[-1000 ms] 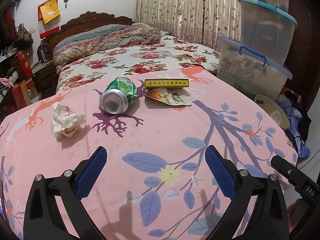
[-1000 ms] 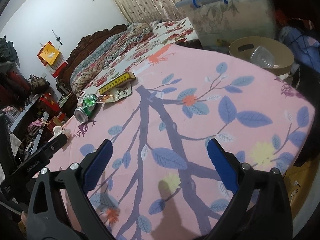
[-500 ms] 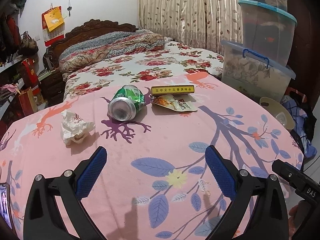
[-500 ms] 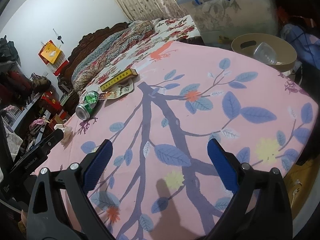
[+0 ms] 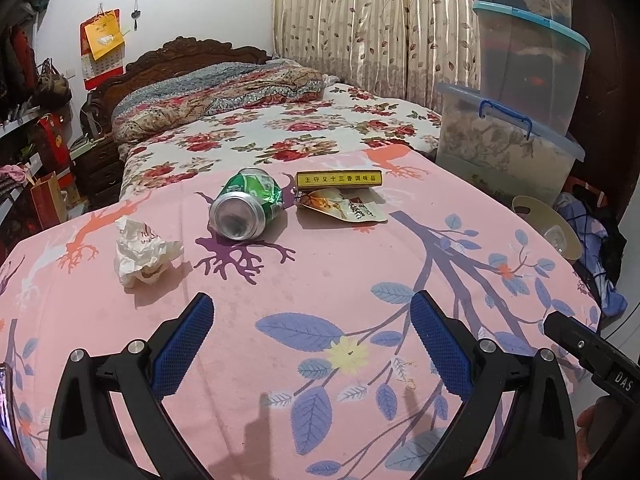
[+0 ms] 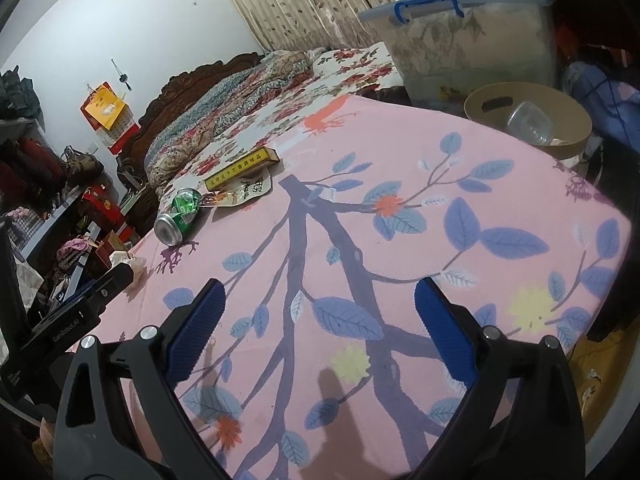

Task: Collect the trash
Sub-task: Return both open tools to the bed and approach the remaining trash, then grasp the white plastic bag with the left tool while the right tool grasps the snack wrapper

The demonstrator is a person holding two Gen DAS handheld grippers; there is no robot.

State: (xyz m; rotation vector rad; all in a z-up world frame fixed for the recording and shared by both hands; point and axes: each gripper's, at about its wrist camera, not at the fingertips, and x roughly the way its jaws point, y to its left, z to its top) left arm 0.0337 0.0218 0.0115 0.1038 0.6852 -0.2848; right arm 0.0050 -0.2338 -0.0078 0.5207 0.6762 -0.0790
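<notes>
Both grippers, left and right, hang spread apart and empty over bare pink cloth. Ahead of the left lie paper wad, can, wrapper and box, near the cloth's far edge.

Tissue left of can; wrapper right (box apparently touching behind).

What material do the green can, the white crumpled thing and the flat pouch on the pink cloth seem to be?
Green can: thin metal, probably aluminium, with a shiny silver end and dented printed sides.
White crumpled thing: looks like paper or tissue, matte, with sharp creases; thin plastic is possible.
Flat pouch: likely plastic or foil film, with a glossy printed surface.
</notes>
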